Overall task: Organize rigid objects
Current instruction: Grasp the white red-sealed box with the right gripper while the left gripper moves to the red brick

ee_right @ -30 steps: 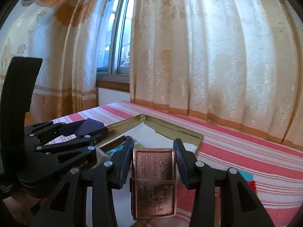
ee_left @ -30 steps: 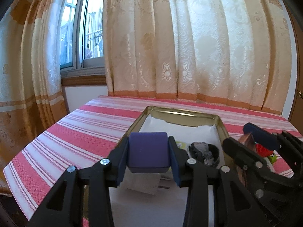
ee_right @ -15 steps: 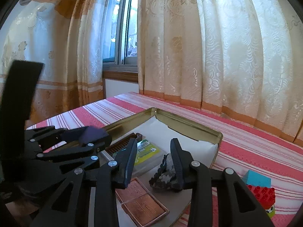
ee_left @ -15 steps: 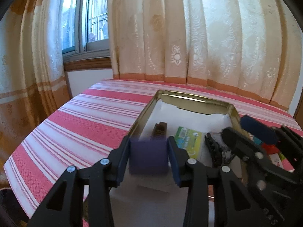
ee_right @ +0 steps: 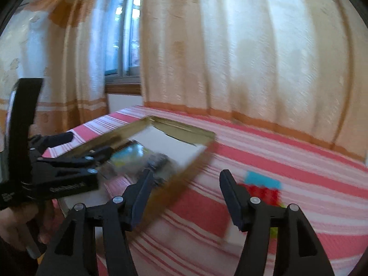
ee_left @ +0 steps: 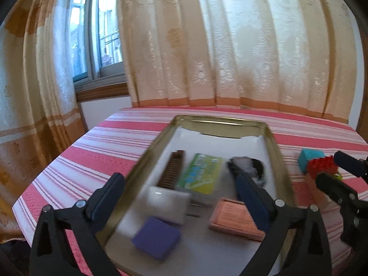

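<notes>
Both tongs stand wide apart and hold nothing. The left tongs (ee_left: 181, 188) hover over the near end of the gold tin tray (ee_left: 273, 142), which sits on the striped counter (ee_left: 96, 147). Just below and between their tips the purple block (ee_left: 156, 239) lies flat on the tray's white liner, tilted so one corner points toward the camera. To the right of it, under the right-hand tip, lies the copper plate (ee_left: 232, 218), flat, its long axis running left to right and slightly away. Further ahead a brown comb (ee_left: 173, 171) and a green packet (ee_left: 200, 172) lie side by side, long axes pointing away toward the tray's far wall, with a white charger (ee_left: 168, 203) and a dark crumpled item (ee_left: 250, 168) near them. This packing looks meant to keep flat pieces parallel and save room.

The right tongs (ee_right: 184, 193) point past the tray's right rim toward a red toy brick (ee_right: 264, 193) and teal block (ee_right: 262, 179) loose on the counter, likely the next pick.
</notes>
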{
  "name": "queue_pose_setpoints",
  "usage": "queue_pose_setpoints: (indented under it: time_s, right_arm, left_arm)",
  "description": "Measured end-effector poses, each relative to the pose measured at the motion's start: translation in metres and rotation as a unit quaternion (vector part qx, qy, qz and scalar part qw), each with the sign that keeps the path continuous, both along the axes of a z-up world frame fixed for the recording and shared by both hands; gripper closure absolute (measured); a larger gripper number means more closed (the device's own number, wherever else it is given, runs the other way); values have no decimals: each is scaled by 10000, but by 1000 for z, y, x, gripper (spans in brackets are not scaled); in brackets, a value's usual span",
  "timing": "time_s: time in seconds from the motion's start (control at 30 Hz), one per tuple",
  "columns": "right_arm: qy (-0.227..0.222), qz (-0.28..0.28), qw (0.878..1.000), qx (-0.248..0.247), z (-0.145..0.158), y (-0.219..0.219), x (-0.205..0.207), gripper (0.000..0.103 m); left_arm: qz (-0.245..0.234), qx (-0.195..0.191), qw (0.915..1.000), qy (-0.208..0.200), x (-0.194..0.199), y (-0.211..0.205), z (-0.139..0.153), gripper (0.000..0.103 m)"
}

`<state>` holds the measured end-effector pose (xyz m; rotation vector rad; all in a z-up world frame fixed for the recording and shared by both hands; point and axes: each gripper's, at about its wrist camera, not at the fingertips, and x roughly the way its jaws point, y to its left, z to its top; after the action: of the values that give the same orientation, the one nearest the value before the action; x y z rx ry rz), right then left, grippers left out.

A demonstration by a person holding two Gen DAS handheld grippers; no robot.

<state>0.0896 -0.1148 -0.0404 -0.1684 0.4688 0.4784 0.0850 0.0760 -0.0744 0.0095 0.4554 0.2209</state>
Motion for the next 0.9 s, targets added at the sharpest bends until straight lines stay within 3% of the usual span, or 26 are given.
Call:
queue_pose_setpoints:
  time_s: [0.27,0.6,0.77,0.9]
  right_arm:
    - [543,-881,9943,239,-4,-57,9,35]
    - [1529,-953,9835,-144,-28,-51,34,35]
    - [1704,-1015,9798,-237,-35,-47,42,35]
    - [1887,-1046,9762,-195,-39,-49,45,44]
  left_arm:
    - [-290,-10,9994,-198,-11,-41,3,0]
    - [-345,1,9993,-150,-9,-53,3,0]
    - [-370,2,9992,-134,-9,-56,2,0]
    - [-402,44,9991,-156,-11,-61,2,0]
